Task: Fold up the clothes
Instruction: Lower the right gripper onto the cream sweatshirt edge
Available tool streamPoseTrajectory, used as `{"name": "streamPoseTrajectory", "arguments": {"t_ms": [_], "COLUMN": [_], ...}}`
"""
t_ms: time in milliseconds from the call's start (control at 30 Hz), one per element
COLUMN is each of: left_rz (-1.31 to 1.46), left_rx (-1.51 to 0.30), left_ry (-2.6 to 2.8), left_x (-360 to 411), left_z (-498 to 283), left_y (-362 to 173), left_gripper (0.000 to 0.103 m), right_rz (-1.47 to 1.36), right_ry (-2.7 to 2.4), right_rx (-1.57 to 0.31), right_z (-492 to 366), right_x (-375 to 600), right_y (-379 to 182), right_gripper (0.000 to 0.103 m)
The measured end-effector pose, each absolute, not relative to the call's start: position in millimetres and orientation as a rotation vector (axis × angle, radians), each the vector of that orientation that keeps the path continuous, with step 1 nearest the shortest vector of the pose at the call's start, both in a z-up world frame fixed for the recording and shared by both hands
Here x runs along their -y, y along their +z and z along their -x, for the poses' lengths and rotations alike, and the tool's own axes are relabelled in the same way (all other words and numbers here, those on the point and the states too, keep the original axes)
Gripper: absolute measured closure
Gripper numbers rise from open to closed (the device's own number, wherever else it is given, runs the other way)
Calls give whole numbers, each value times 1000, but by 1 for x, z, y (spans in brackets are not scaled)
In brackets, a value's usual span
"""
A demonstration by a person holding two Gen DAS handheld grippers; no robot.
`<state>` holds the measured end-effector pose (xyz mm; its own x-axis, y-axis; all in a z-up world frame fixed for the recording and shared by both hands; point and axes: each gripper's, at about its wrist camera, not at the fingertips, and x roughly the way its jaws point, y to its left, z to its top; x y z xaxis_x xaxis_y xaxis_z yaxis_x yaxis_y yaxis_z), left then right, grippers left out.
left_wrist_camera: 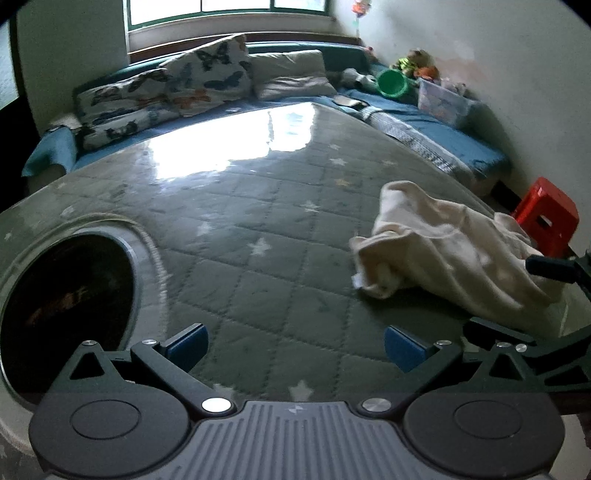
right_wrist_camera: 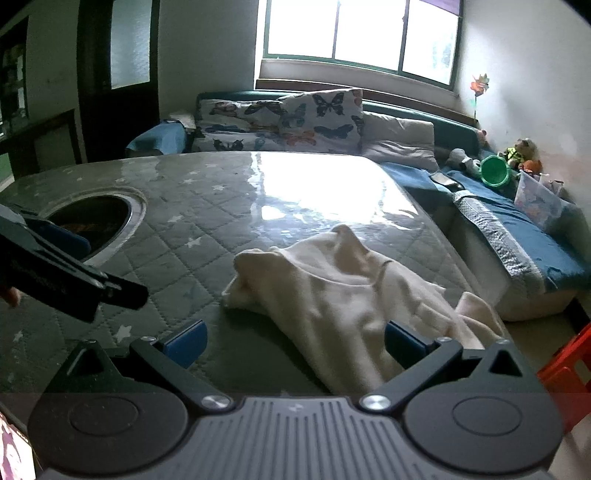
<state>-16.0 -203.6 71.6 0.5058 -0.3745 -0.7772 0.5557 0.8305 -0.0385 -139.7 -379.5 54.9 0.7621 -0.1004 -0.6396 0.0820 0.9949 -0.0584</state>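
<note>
Cream garment (right_wrist_camera: 354, 291) crumpled in a loose heap on the grey-green quilted cover (right_wrist_camera: 192, 251) w/ white stars, towards the right near part of the surface. One rolled end pointing left, rest of the cloth spreading to the near right edge. Not folded yet, many wrinkles.

Right gripper (right_wrist_camera: 293, 343) just above the near edge of the garment, blue pads wide apart, nothing between them. Right pad (right_wrist_camera: 404, 341) over the cloth, left pad (right_wrist_camera: 186, 341) over bare cover. Touching the cloth or not: cannot tell.

Left gripper (left_wrist_camera: 295, 345) over bare quilted cover, well left of the garment (left_wrist_camera: 450, 251), also wide apart and holding nothing. Seen from the right wrist view as a dark body at the left border, beside the round hole (right_wrist_camera: 96, 225) in the cover, w/ dark inside.

Strong window glare on the far part of the surface, approx. in the middle.

Behind: butterfly-print pillows (right_wrist_camera: 284, 122) and a plain pale pillow (right_wrist_camera: 399, 140) under the window (right_wrist_camera: 362, 33). To the right, blue bedding (right_wrist_camera: 524, 225) along the wall w/ a green cup-like toy (right_wrist_camera: 495, 171), soft toys (right_wrist_camera: 522, 155) in the corner and a clear plastic box (right_wrist_camera: 539, 199). Red plastic stool (left_wrist_camera: 546, 218) beyond the garment, at the right side.
</note>
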Motion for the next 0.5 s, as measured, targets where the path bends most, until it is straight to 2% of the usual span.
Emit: {"name": "streamPoseTrajectory", "arguments": {"t_ms": [233, 500], "left_rz": [-273, -310], "left_rx": [-892, -902], "left_ry": [-580, -584], "left_x": [222, 239], "left_z": [12, 2], "left_y": [67, 64], "left_gripper": [0, 0], "right_rz": [15, 8], "right_ry": [-129, -148], "right_rx": [-688, -672], "right_z": [137, 125], "right_x": [397, 417], "right_y": [61, 67], "right_gripper": [0, 6]}}
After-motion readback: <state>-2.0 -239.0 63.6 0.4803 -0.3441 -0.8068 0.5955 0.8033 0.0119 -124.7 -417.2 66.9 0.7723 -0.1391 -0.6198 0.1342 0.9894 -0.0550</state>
